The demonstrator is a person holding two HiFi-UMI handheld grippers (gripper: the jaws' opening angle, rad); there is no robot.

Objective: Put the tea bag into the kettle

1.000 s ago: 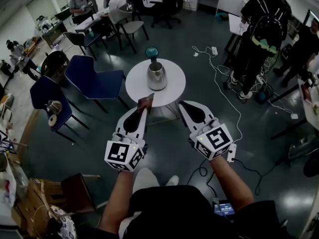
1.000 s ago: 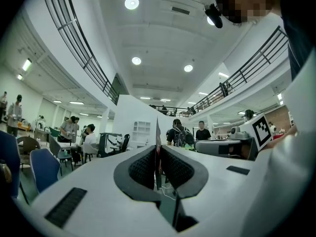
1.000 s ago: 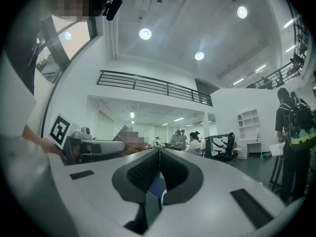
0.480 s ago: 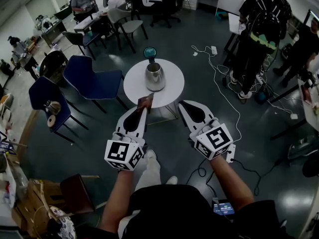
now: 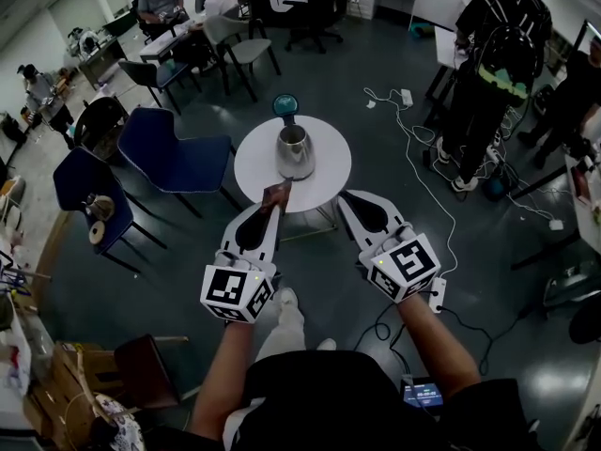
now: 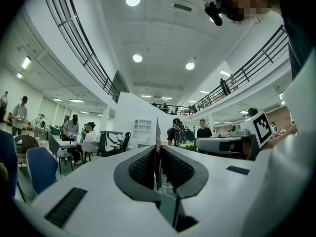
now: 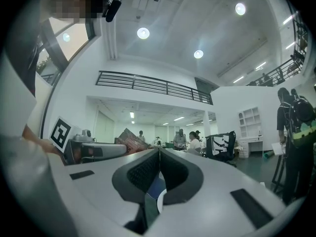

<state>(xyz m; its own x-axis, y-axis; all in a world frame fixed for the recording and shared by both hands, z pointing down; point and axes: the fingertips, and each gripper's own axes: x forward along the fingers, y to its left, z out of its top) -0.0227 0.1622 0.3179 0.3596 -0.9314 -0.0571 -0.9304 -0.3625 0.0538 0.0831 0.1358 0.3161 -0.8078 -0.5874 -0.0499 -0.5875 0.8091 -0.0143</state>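
Beneath the head camera, a small round white table (image 5: 252, 169) carries a steel kettle (image 5: 295, 151) near its middle, with a teal round object (image 5: 285, 105) at the far rim. The left gripper (image 5: 272, 207) has its jaws pressed on the tea bag (image 5: 276, 194), a brownish packet that sticks out past the tips. Seen from above, it lies over the table's near edge, short of the kettle and apart from it. The left gripper view shows the tea bag (image 6: 158, 138) edge-on, a thin sliver between the dark pads (image 6: 143, 169). The right gripper (image 5: 346, 199) is held alongside, to the right, its jaws brought together with nothing between them. Two blue chairs (image 5: 169, 148) stand left of the table
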